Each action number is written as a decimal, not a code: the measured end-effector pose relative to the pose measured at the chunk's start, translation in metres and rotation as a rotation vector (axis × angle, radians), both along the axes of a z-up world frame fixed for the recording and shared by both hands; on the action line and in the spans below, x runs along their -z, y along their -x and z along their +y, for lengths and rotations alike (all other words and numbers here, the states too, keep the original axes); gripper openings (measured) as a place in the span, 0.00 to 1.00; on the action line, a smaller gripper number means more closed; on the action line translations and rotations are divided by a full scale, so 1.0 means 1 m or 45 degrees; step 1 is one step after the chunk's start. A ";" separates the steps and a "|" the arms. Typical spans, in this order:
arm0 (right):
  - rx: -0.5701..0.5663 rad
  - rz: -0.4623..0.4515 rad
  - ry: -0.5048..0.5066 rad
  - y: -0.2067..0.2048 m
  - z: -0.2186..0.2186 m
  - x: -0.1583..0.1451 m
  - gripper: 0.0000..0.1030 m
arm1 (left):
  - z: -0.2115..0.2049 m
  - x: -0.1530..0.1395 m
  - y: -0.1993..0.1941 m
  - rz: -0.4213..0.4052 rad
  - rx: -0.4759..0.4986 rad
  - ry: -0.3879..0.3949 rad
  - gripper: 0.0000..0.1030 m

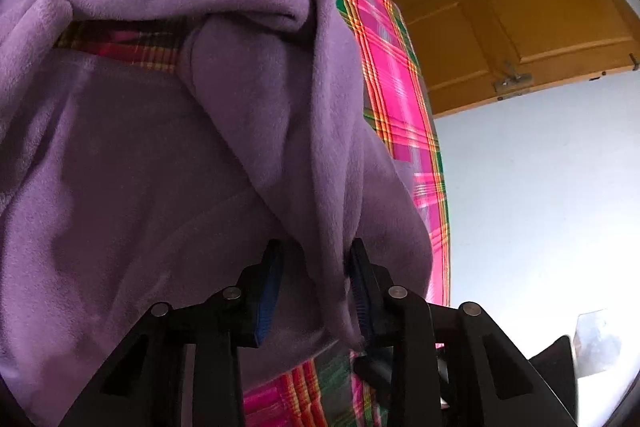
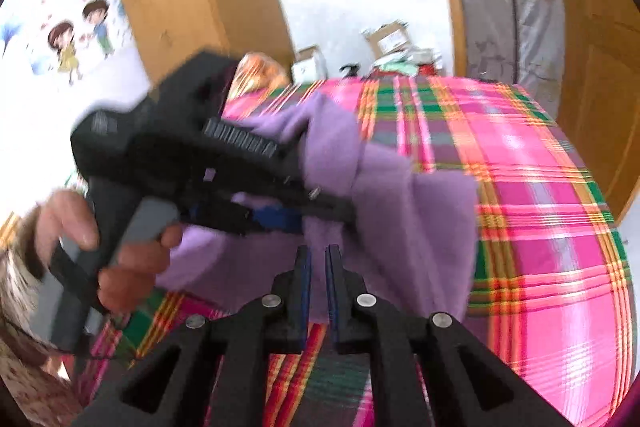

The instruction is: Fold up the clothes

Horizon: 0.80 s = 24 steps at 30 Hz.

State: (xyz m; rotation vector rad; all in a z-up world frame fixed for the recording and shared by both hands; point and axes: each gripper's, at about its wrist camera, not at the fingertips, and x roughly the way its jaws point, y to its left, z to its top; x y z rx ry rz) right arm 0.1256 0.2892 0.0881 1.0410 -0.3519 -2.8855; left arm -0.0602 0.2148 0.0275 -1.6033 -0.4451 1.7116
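Across both wrist views, a pink, green and orange plaid bedspread [image 2: 540,207] covers the bed and fills most of the frame. On top of it lies a purple fleece garment [image 1: 168,167], bunched in thick folds, one edge draped toward the bedspread's side. Behind the bed stands an orange-brown wooden door [image 1: 532,39] against a white wall [image 1: 540,207]. The right wrist view also shows a wall sticker of two cartoon children [image 2: 80,35] at far left, blurred.

The left gripper [image 1: 316,283] is black with blue pads; its jaws stand partly apart with a hanging fold of the fleece running between them, the cloth lying against the right-hand pad; a firm pinch cannot be told. A hand [image 2: 104,247] holds its grey handle in the right wrist view.

The right gripper [image 2: 316,267], same build, has jaws nearly together with only a narrow slit, nothing between them; fleece sits just beyond its tips.
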 end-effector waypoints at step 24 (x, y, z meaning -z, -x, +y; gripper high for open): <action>0.133 -0.082 0.129 0.055 0.041 0.013 0.06 | -0.008 -0.006 -0.003 -0.002 -0.004 0.002 0.30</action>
